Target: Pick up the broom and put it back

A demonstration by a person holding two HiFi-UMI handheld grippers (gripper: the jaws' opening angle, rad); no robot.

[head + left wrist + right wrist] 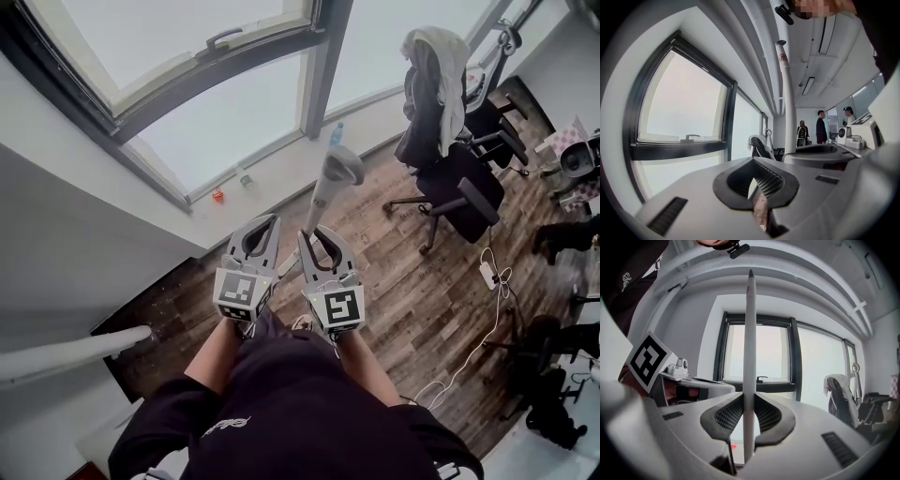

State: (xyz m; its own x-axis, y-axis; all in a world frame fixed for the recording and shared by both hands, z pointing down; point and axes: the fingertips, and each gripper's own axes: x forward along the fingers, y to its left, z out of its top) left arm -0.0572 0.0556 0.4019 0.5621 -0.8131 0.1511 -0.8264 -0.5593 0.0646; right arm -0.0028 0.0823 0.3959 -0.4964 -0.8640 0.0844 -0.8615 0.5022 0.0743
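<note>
The broom [788,108] bears red print too small to read.

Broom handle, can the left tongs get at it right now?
Probably yes. The handle stands just beside the left tongs with nothing between, held in the right tongs; the left jaws are together and would need opening first.

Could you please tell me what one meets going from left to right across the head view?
White pipe, left gripper, right gripper clamped on the broom, office chair draped with a garment.
</note>
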